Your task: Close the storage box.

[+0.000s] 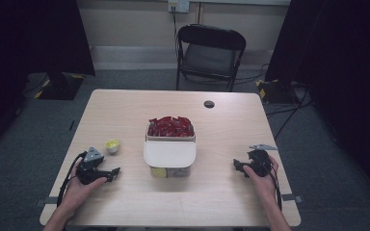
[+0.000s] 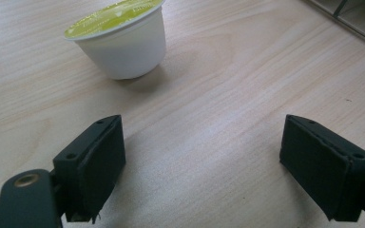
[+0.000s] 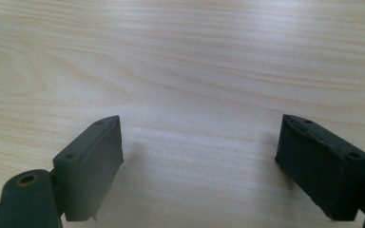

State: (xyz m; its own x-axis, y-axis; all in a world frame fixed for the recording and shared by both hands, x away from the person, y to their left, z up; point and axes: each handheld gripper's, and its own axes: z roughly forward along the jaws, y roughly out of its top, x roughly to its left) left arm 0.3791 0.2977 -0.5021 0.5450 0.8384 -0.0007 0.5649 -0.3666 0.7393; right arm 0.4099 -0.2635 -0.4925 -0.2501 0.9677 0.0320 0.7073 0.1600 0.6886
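A small white cup with a yellow-green foil lid (image 1: 112, 145) (image 2: 122, 39) stands on the wooden table, left of the box. My left gripper (image 1: 116, 172) (image 2: 202, 166) rests on the table in front of the cup, open, with bare wood between its jaws. A clear box (image 1: 170, 154) sits at the table's middle: its far part holds several red packets (image 1: 170, 126), its near part is covered by a white lid with something yellow under it. My right gripper (image 1: 238, 166) (image 3: 199, 166) lies on the table to the box's right, open over bare wood.
A round cable hole (image 1: 209, 104) lies in the table's far side. A black folding chair (image 1: 209, 55) stands beyond the table. Dark stands and cables flank it on the grey carpet.
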